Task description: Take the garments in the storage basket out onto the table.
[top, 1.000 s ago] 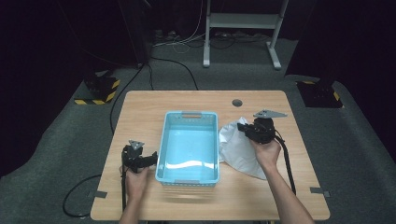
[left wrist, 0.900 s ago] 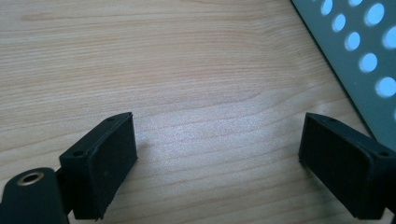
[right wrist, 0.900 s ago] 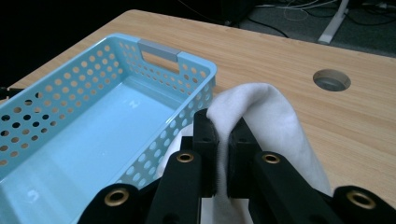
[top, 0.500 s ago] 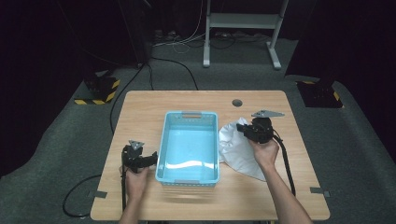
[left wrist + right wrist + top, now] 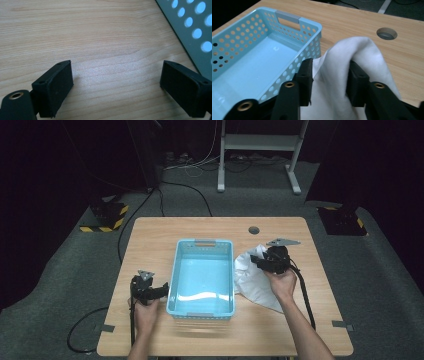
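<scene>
The jaws of the right gripper [image 5: 329,82] have just been opening and stand loosely around a fold of the white cloth [image 5: 255,280]; the left gripper [image 5: 117,87] gapes wide over bare wood. The cloth lies near the counter's [image 5: 200,227] right edge, just beside the blue basket [image 5: 177,270], its long axis running from the basket's far end towards the counter's near right corner. The wooden counter stands on grey carpet in a dark room.

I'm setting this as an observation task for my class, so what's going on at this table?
A person works two grippers beside a blue basket. The right gripper sits over a white cloth lying next to the basket; its fingers have just been opening, with a fold of cloth between them. The left gripper rests open on the wooden table, holding nothing. The basket looks empty.
</scene>
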### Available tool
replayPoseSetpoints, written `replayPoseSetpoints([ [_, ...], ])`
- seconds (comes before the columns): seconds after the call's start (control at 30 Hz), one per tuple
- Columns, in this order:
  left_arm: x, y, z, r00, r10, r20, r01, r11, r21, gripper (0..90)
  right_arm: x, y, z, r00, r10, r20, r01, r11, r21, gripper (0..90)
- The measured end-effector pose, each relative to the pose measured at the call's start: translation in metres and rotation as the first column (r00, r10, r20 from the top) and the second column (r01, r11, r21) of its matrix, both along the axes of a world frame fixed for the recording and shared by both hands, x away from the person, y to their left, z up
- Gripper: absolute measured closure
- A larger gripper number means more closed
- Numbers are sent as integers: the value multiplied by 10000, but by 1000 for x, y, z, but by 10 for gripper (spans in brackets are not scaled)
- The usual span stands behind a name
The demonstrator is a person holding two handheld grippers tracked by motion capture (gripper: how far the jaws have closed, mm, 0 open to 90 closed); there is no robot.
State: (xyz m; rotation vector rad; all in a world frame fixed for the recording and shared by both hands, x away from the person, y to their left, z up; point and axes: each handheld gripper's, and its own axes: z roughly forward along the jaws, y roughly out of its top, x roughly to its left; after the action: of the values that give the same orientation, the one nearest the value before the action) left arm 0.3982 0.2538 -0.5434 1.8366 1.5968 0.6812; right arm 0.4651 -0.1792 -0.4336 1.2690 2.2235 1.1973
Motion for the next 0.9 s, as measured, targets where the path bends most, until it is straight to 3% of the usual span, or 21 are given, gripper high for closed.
replayPoseSetpoints([
  [0.3,0,0,0,10000,-3,4,3,10000,-12,113,1,3,-2,10000,43,-68,-43,10000,26,425],
  [0.9,0,0,0,10000,-7,-12,7,10000,48,113,-7,-12,13,9992,9,390,-24,9993,365,420],
])
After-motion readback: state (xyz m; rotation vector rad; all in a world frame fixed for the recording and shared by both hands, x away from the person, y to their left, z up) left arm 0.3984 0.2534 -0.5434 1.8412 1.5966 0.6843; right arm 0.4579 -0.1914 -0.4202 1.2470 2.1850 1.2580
